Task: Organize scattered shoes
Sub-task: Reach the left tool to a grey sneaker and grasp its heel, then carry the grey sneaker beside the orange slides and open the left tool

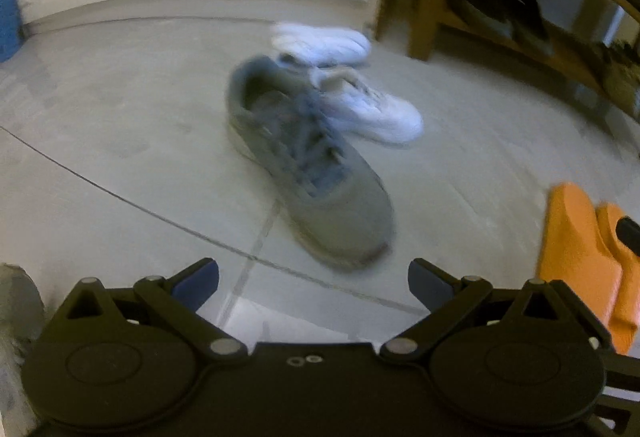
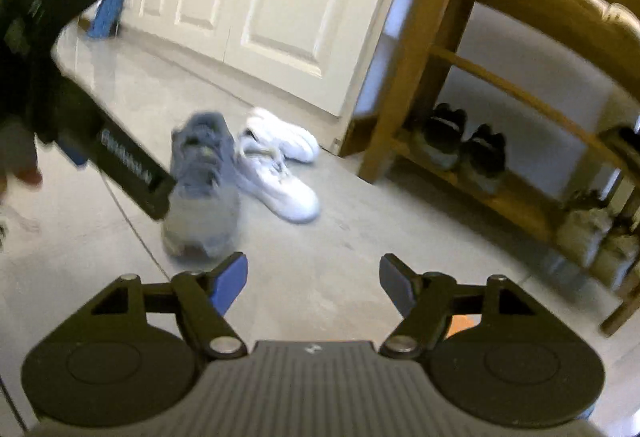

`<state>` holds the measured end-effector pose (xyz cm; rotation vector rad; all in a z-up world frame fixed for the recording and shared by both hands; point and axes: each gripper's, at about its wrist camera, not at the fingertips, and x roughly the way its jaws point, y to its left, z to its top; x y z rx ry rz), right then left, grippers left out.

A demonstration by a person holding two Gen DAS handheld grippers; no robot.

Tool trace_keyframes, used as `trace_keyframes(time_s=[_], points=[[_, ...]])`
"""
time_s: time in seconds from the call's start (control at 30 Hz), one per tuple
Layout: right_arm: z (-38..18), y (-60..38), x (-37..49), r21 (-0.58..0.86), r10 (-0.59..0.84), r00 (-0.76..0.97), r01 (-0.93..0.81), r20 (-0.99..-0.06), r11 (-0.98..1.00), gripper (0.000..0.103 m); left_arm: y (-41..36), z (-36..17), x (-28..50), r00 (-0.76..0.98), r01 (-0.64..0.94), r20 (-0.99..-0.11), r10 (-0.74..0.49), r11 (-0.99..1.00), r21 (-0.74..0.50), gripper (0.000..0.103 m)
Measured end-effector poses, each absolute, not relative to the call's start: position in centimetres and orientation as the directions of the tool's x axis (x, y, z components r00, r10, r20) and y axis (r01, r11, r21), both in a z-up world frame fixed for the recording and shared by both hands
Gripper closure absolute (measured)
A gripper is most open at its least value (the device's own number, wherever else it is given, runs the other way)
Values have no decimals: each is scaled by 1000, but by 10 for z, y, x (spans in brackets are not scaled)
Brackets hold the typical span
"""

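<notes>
Facing the grey shoe (image 1: 308, 161) on the floor (image 1: 120, 125) with both grippers empty.
Left view: your left gripper (image 1: 314, 283), fingers wide, has its toe just ahead, long axis running away toward the white shoes (image 1: 360, 93). Right view: your right gripper (image 2: 312, 283), also wide, sees it ahead-left, farther off; left seems nearer.

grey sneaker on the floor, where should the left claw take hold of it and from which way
Probably the heel collar of the grey sneaker. It stands upright with its open mouth facing up and toe toward the left claw, so come from above. The white sneakers crowd its right side; the left side is free.
</notes>
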<state>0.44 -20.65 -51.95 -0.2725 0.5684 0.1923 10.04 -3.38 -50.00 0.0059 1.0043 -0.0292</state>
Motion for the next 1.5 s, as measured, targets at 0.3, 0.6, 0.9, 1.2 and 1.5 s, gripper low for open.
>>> trace_keyframes(time_s=[0.3,0.6,0.9,1.2,1.5], points=[[-508,-183,8,-180,74,846,-196,-527,964,27,20,-477,183,590,-63,-803,-83,987,-148,1],[-509,-165,26,-144,42,846,-139,-531,980,27,40,-513,264,497,-109,-867,-13,991,-77,3],[-513,-164,23,-168,7,828,-123,-561,978,27,45,-558,288,411,-157,-910,63,988,-2,4],[-518,-167,20,-183,-16,811,-113,-585,977,27,31,-565,285,421,-114,-902,95,992,51,58],[-518,-170,15,-203,-26,812,-115,-584,972,27,31,-558,272,450,-116,-892,34,993,-21,90]])
